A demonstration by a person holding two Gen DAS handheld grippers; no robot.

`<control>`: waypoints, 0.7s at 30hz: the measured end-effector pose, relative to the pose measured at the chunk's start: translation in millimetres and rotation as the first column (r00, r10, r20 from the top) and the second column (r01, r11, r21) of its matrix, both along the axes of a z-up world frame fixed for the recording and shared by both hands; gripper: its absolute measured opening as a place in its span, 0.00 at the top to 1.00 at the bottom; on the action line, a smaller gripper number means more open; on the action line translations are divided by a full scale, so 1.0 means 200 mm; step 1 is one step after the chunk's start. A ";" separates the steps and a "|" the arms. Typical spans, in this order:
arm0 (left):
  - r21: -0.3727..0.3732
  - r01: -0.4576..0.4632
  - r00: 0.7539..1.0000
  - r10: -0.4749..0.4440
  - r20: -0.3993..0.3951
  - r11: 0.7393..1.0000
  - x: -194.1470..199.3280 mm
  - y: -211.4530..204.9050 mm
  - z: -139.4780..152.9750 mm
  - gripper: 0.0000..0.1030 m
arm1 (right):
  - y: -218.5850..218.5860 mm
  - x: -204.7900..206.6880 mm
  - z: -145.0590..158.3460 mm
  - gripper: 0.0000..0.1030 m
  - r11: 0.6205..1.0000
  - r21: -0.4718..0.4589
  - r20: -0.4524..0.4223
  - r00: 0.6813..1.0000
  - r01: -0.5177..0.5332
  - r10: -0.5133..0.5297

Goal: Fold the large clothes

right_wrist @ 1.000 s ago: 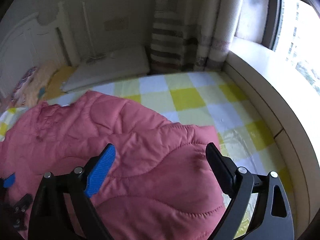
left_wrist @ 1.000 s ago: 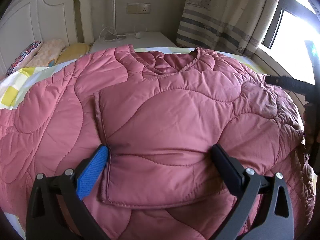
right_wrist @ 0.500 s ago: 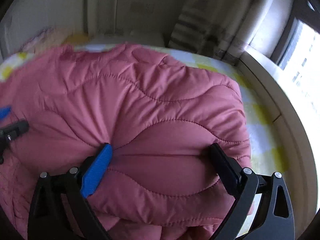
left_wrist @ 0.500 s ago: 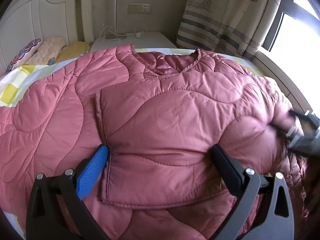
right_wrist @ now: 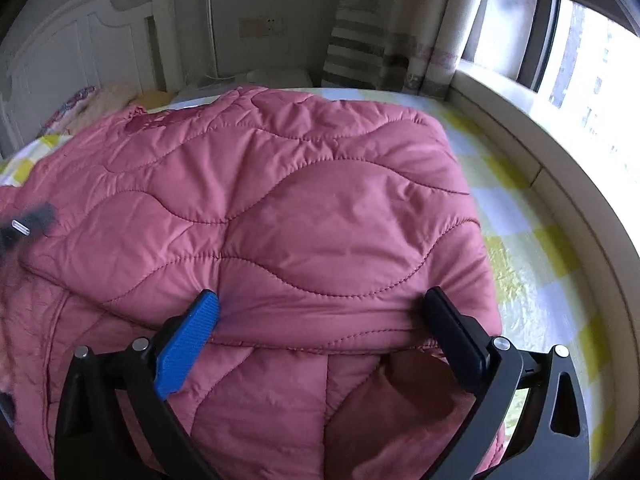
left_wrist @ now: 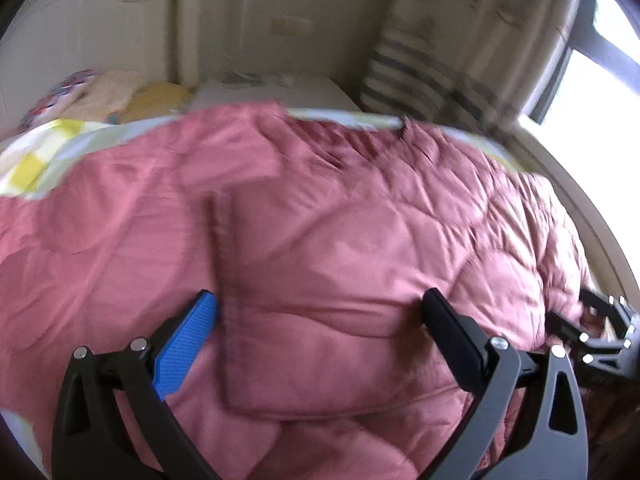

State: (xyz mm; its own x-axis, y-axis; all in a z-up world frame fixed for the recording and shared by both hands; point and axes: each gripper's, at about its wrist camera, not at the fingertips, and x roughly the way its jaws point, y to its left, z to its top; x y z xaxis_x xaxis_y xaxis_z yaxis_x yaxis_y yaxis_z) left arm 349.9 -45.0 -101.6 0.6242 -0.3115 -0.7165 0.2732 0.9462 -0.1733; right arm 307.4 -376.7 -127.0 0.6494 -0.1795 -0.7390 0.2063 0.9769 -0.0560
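Observation:
A pink quilted jacket [left_wrist: 340,220] lies spread on the bed, collar toward the headboard. Its right side [right_wrist: 320,200] is folded over the body, with the folded edge lying between the fingers of my right gripper [right_wrist: 321,298]. Those jaws are opening and stand wide, and the pads do not press the cloth. My left gripper [left_wrist: 319,300] hovers open over the jacket's front, a sewn pocket patch [left_wrist: 320,360] between its fingers. The right gripper [left_wrist: 600,332] shows at the jacket's right edge in the left wrist view. The left gripper [right_wrist: 24,228] is a dark blur at the left of the right wrist view.
The bed has a yellow and white checked sheet [right_wrist: 520,240], bare to the right of the jacket. A white headboard [right_wrist: 80,48], pillows [left_wrist: 120,92] and a white nightstand [left_wrist: 280,92] stand behind. A striped curtain [left_wrist: 440,60] and a window ledge [right_wrist: 560,160] bound the right side.
The right gripper swung left over the jacket and sank, and the jacket's right side now lies folded over the body; its jaws stand wider. The left wrist view has shifted and blurred.

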 end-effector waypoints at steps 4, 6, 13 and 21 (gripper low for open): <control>-0.279 -0.163 0.980 0.187 0.064 0.946 -0.19 0.44 0.16 0.02 | -0.01 0.01 -0.01 0.05 1.000 0.010 0.002 1.000 -0.003 0.003; -0.438 -0.275 0.942 0.330 0.055 0.856 -0.31 0.75 0.20 0.02 | -0.01 0.01 -0.01 0.05 1.000 0.008 0.001 1.000 -0.003 0.003; -0.595 -0.750 0.501 0.836 -0.226 0.289 -0.71 1.87 0.06 0.06 | -0.02 0.02 -0.01 0.05 1.000 0.007 -0.001 1.000 -0.003 0.003; -0.585 -0.755 0.526 0.806 -0.272 0.296 -0.48 2.22 0.10 0.91 | -0.03 0.01 0.00 0.05 0.999 0.031 0.014 1.000 -0.005 0.005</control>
